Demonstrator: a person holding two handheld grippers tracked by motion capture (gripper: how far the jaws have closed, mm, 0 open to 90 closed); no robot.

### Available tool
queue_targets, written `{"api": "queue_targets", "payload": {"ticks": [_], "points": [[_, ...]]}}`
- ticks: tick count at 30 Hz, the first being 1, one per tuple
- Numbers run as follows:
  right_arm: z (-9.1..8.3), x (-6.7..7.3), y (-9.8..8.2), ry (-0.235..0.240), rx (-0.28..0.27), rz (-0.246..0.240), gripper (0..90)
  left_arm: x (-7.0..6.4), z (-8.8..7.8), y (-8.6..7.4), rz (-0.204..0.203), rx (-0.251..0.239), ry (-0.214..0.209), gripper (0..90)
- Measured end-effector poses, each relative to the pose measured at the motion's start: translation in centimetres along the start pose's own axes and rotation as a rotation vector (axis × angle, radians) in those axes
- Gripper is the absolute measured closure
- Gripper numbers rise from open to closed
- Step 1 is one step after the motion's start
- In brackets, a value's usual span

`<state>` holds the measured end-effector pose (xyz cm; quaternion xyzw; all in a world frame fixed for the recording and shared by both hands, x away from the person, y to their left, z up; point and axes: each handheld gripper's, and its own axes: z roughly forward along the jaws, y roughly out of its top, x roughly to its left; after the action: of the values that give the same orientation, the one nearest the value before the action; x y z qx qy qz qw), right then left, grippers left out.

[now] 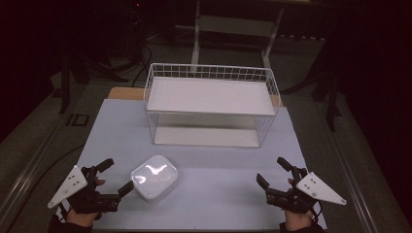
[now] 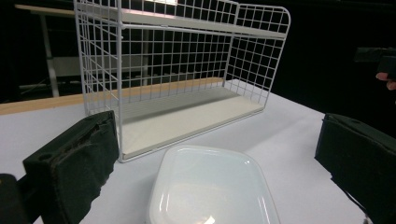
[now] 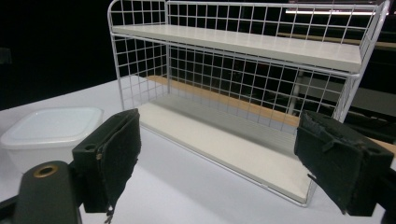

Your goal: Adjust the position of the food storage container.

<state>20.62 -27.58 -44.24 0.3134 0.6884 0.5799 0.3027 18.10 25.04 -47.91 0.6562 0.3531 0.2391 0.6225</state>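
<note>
A white lidded container sits on the bench near its front left, in front of a white wire rack. The left gripper hovers just left of the container, jaws spread wide and empty. The right gripper, well apart at the right, is likewise spread and empty.

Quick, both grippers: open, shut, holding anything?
Left gripper: open, holding nothing; the white lidded container sits just ahead of its jaws, apart from them.
Right gripper: open, empty, facing the wire shelf rack.
</note>
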Motion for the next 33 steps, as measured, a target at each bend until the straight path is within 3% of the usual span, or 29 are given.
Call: {"api": "queue_targets", "payload": {"ticks": [5, 8, 12, 13, 15, 16, 17, 18, 19, 20, 23, 24, 25, 26, 27, 28, 29, 30, 33], "points": [[-0.1, 0.0, 0.3, -0.003, 0.001, 0.003, 14.3, 0.1, 0.0, 0.4, -0.017, 0.010, -0.017, 0.0], [-0.3, 0.0, 0.7, 0.009, -0.001, 0.034, 14.2, 0.5, -0.4, 1.2, -0.039, 0.021, -0.051, 0.0], [-0.6, 0.1, 0.9, 0.009, -0.002, 0.037, 14.1, 0.9, -1.0, 1.6, -0.004, 0.052, -0.067, 0.0], [-0.7, 0.1, 0.9, 0.008, 0.001, 0.033, 14.1, 1.3, -1.3, 1.9, 0.001, 0.091, -0.081, 1.4], [-0.8, 0.1, 1.0, 0.003, 0.000, 0.038, 14.1, 1.4, -1.4, 2.0, 0.004, 0.115, -0.078, 4.6], [-0.8, 0.1, 1.0, 0.004, -0.001, 0.045, 14.1, 1.8, -1.6, 1.8, 0.011, 0.156, -0.115, 8.3], [-0.8, 0.1, 1.0, 0.004, -0.001, 0.045, 14.1, 1.8, -1.6, 1.8, 0.011, 0.156, -0.115, 16.2], [-0.8, 0.2, 1.0, 0.005, -0.003, 0.047, 14.1, 2.0, -1.7, 1.4, 0.023, 0.202, -0.131, 21.2], [-0.8, 0.2, 1.0, 0.005, -0.003, 0.047, 14.1, 2.0, -1.7, 1.4, 0.023, 0.202, -0.131, 28.8], [-0.8, 0.3, 1.0, 0.008, 0.000, 0.042, 14.2, 2.2, -1.8, 0.9, 0.028, 0.245, -0.134, 36.2], [-0.6, 0.4, 0.9, 0.012, 0.007, 0.043, 14.2, 2.7, -1.7, 0.3, 0.024, 0.280, -0.149, 52.6], [-0.6, 0.4, 0.9, 0.011, 0.009, 0.044, 14.2, 3.0, -1.5, -0.4, 0.023, 0.326, -0.148, 57.8], [-0.6, 0.4, 0.8, 0.012, 0.009, 0.044, 14.2, 3.0, -1.5, -0.4, 0.023, 0.326, -0.148, 61.6], [-0.6, 0.4, 0.8, 0.013, 0.009, 0.044, 14.1, 3.3, -1.2, -1.1, 0.017, 0.383, -0.138, 67.0], [-0.6, 0.4, 0.8, 0.013, 0.009, 0.043, 14.2, 3.3, -1.2, -1.1, 0.017, 0.383, -0.138, 70.7], [-0.6, 0.4, 0.8, 0.011, 0.008, 0.041, 14.2, 3.5, -0.9, -1.9, 0.027, 0.442, -0.140, 73.9], [-0.6, 0.4, 0.8, 0.011, 0.008, 0.041, 14.2, 3.5, -0.9, -1.9, 0.027, 0.442, -0.140, 77.5], [-0.6, 0.4, 0.8, 0.012, 0.008, 0.044, 14.2, 3.7, -0.4, -2.6, 0.033, 0.492, -0.146, 81.9], [-0.6, 0.4, 0.8, 0.013, 0.007, 0.043, 14.2, 3.8, 0.1, -3.1, 0.050, 0.533, -0.148, 88.2]]}}
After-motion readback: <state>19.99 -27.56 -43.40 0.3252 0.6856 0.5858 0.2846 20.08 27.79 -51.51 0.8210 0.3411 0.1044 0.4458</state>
